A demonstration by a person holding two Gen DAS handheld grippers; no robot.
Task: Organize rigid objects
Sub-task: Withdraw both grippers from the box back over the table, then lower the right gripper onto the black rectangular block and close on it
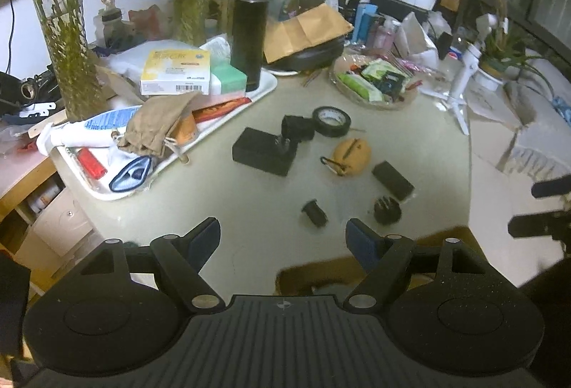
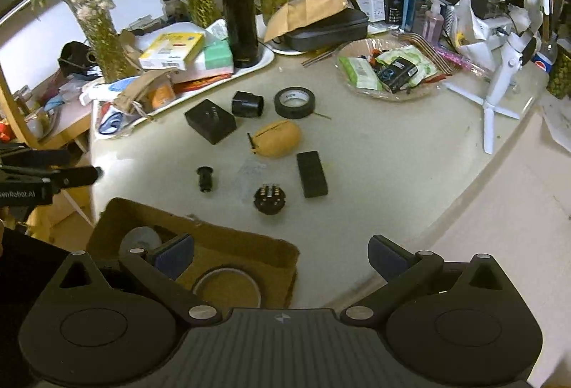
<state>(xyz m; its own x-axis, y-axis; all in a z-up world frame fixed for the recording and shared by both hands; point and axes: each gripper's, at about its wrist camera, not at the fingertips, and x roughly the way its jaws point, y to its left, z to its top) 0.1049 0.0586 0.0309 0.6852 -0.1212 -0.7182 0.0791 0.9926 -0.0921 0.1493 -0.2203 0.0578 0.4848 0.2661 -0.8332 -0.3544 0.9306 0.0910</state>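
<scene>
Several black rigid objects lie on the pale table: a plug adapter block (image 2: 210, 120), a short cylinder (image 2: 247, 104), a tape roll (image 2: 294, 102), a flat bar (image 2: 312, 173), a round multi-pin part (image 2: 270, 198) and a small bolt-like piece (image 2: 205, 178). A tan pouch (image 2: 278, 139) lies among them. A cardboard box (image 2: 214, 256) at the near table edge holds a tape ring (image 2: 225, 284) and a grey disc (image 2: 140, 238). My right gripper (image 2: 280, 258) is open and empty above the box. My left gripper (image 1: 283, 240) is open and empty, just short of the bolt-like piece (image 1: 314, 212).
A white tray (image 1: 117, 190) at the left holds a thermos (image 1: 249, 31), boxes and a cloth bag. A glass dish of packets (image 2: 385, 74), a white tripod (image 2: 496, 95), plant vases and clutter line the back. The table edge drops off at the right.
</scene>
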